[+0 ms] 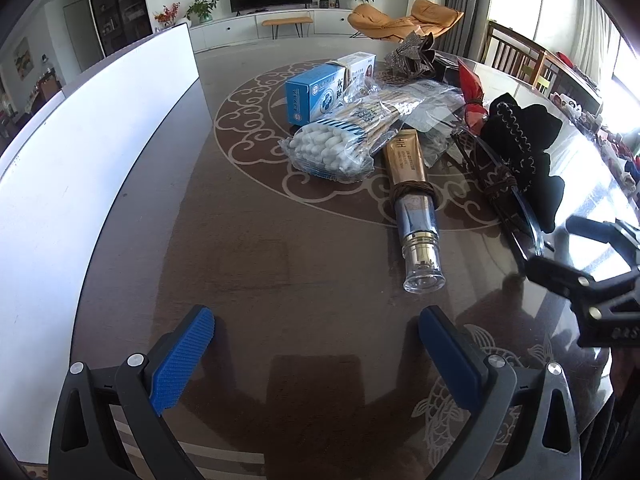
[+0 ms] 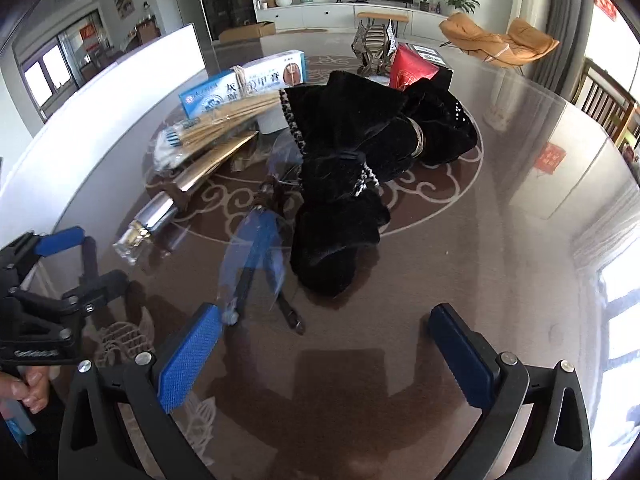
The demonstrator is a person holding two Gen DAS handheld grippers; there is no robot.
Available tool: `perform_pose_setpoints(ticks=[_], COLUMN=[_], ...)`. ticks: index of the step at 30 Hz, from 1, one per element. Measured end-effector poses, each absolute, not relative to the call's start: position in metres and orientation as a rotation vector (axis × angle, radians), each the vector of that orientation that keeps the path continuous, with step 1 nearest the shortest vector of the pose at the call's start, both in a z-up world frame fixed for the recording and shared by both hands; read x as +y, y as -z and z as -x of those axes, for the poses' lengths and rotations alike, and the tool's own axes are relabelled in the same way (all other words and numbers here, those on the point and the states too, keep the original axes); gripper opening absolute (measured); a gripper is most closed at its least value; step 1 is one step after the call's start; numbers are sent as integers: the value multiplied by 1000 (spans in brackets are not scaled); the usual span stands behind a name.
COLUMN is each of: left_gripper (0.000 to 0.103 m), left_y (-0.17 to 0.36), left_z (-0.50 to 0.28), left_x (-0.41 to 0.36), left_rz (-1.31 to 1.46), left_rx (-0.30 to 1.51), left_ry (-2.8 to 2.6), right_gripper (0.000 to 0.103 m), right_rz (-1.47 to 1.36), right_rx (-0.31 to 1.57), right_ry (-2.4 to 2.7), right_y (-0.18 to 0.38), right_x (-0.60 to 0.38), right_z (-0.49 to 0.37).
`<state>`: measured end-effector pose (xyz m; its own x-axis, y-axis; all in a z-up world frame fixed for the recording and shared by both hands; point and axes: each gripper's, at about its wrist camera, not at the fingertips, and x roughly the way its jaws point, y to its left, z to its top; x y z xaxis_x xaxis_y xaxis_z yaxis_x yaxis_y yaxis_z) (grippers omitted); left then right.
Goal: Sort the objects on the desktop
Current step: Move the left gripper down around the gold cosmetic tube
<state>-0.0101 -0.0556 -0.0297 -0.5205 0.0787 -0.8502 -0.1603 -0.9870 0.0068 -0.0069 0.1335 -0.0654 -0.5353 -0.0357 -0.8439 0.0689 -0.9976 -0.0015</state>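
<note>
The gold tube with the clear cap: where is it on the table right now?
In the left wrist view the gold tube lies right of centre, between the bag of cotton swabs and the black cloth.

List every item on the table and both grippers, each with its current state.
left gripper: open, empty
right gripper: open, empty
cosmetic tube: lying flat, clear cap on, band around it
cotton swab bag: lying down, leaning on the blue box
blue box: closed
black velvet bow: lying loose on table
</note>
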Motion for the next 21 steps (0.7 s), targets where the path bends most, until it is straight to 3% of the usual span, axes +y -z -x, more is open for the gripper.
perform_pose_setpoints(ticks=[7,15,21], left_gripper=[103,103,103], left_y=[30,27,17], left_z=[19,39,46], left_x=[-48,-19,-15], left_rz=[1460,1432,1387], left_rx=[125,232,26], left_ry=[-2621,-2434,-2301], right_gripper=[103,103,103], right_rz=[-1556,-1510,-1490], right_rx=[-53,-63,-82], right_ry=[2854,2882,2905], right_y=[70,71,66], right_x=[185,207,216], right_z=[59,17,3])
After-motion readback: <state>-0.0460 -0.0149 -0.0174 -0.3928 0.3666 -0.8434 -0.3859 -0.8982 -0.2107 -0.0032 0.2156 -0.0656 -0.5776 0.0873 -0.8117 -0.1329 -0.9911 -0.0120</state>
